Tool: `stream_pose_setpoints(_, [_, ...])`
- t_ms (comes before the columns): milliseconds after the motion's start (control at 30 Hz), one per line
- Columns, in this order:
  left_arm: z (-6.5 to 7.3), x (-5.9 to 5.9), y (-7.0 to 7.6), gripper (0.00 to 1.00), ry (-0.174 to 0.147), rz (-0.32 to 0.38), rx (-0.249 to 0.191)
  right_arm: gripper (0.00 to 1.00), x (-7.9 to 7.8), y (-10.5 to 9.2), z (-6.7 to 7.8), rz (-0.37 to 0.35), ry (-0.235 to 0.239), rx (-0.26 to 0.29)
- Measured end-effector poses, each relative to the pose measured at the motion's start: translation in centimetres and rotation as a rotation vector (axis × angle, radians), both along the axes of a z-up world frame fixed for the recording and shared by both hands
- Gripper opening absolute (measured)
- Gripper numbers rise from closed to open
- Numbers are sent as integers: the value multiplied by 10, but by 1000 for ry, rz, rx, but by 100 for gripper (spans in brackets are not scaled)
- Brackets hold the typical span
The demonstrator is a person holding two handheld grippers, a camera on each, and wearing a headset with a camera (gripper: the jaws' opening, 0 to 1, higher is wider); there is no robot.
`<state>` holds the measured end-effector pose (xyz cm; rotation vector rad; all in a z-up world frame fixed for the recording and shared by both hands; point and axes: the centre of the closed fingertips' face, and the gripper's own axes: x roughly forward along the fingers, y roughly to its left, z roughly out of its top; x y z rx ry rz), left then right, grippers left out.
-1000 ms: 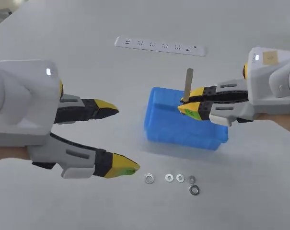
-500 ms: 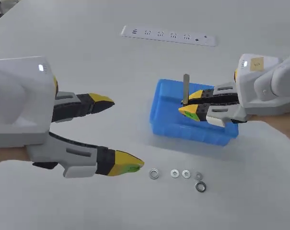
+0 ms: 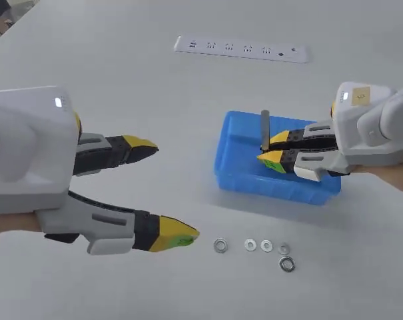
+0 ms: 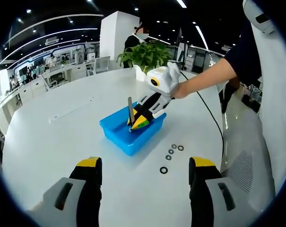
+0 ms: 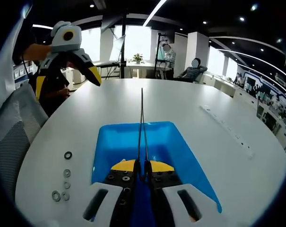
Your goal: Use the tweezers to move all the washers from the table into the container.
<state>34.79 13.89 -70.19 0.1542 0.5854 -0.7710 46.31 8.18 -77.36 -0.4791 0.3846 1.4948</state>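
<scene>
Across the last second little on the table has altered: the five washers lie in the same loose row at the lower centre of the head view, just in front of the blue container, and none has gone in; the container's floor, as the right gripper view looks down into it, appears bare. What has shifted is the right gripper, at the right of the frame, clenched on the tweezers; a second ago the tweezers stood up well past the container's far rim, and now their top sits level with it, so the tool seems to have dropped or tipped over the box while the grip held. Whether the tips carry a washer is too small to tell; the unchanged count suggests not. The left gripper, at the left, hangs with its jaws spread wide and nothing between them, its lower tip near the leftmost washer, much as before; the white power strip lies well apart at the top. By my reading the task is barely begun: the tweezers are in hand, yet they point up and away from the washers, so they likely need turning down toward the row before any pick.
</scene>
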Motion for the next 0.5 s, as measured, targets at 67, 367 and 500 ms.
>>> stream_pose_setpoints(67, [1, 0, -1, 80, 1, 4, -4, 10, -1, -1, -2, -1, 3, -2])
stream_pose_setpoints(367, [4, 2, -1, 80, -2, 6, -10, 10, -1, 0, 0, -10, 7, 5])
stream_pose_setpoints(500, [2, 0, -4, 80, 5, 2, -8, 10, 0, 0, 0, -16, 12, 8])
